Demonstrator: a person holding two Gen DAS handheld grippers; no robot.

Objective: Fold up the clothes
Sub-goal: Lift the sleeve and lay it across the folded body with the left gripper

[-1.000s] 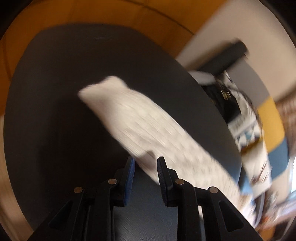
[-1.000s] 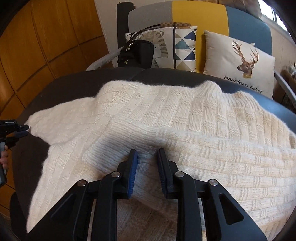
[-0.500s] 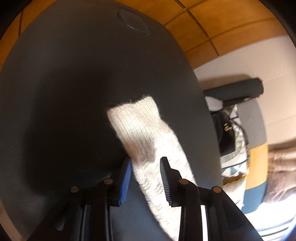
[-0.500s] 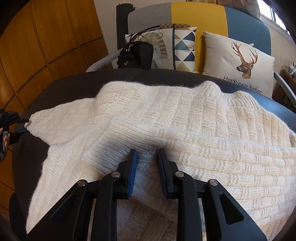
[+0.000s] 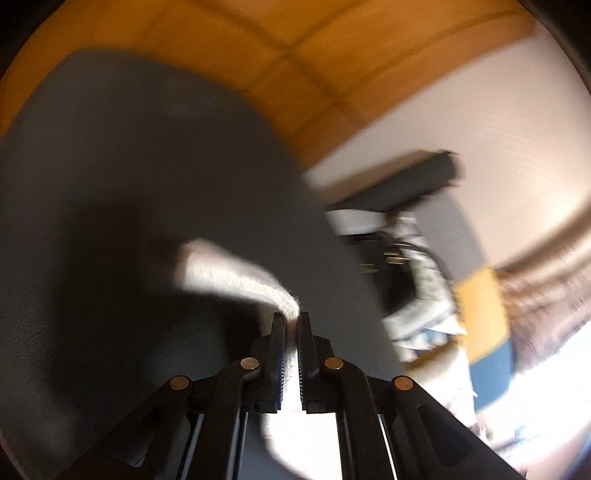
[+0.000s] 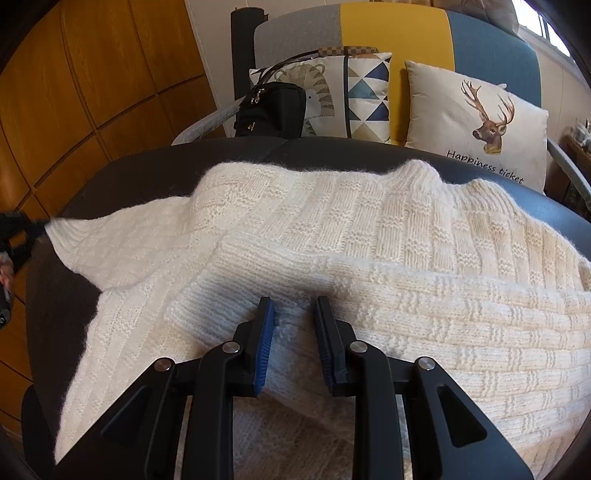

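Observation:
A cream knitted sweater [image 6: 369, 240] lies spread over a dark round table [image 6: 147, 177]. My right gripper [image 6: 293, 314] rests on its near part, and its jaws pinch a thick fold of the knit. The sweater's left sleeve stretches out to the far left, where my left gripper [image 6: 18, 236] holds its end. In the blurred left wrist view my left gripper [image 5: 291, 321] is shut on the sleeve. The ribbed cuff [image 5: 229, 273] sticks out past the fingertips, lifted off the dark table top [image 5: 110, 184].
Behind the table stands a grey, yellow and blue sofa [image 6: 399, 33] with a deer cushion [image 6: 480, 122], a patterned cushion [image 6: 351, 96] and a black bag [image 6: 273, 110]. Wooden wall panels [image 6: 74, 92] run along the left. A hand [image 6: 5, 273] shows at the left edge.
My left gripper has closed on the sleeve near its cuff and lifted it off the table. The right gripper and the fold it holds have not moved.

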